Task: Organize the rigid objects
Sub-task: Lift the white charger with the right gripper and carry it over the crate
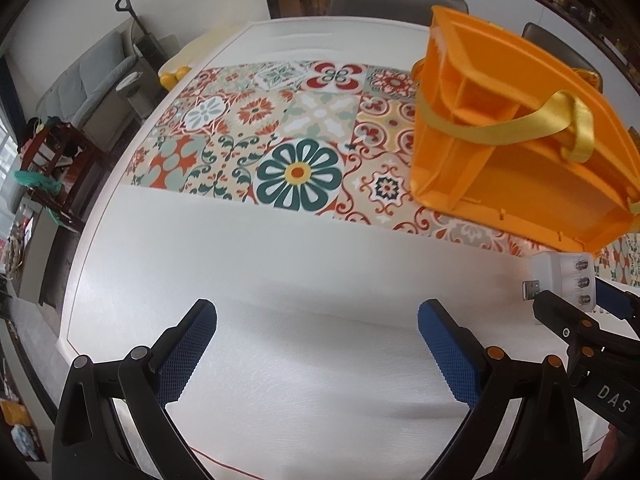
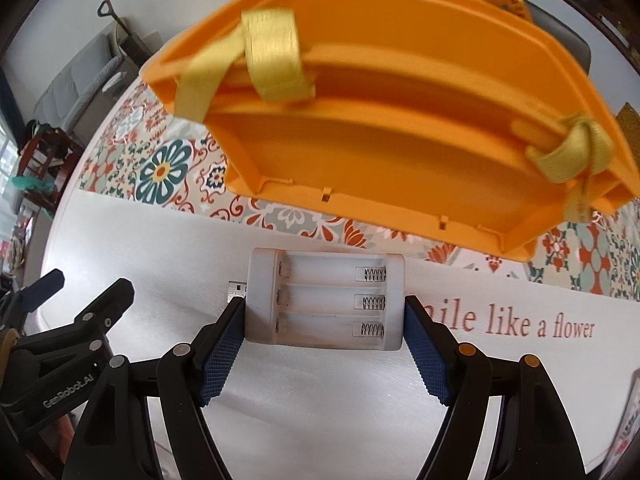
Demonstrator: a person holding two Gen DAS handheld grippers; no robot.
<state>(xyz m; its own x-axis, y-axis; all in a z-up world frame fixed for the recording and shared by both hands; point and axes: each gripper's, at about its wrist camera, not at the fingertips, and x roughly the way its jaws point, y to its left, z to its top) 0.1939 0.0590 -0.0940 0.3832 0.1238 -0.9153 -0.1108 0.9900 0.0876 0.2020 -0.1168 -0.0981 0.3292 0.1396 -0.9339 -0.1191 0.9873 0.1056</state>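
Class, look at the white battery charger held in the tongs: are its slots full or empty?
Empty. All three slots of the battery charger show bare springs and contacts, with no batteries inside.

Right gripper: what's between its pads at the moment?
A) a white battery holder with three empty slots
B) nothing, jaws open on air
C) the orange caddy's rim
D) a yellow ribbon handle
A. In the right wrist view the right gripper has its blue pads pressed on both ends of the white battery holder, whose three slots show bare springs; the orange caddy sits beyond it.
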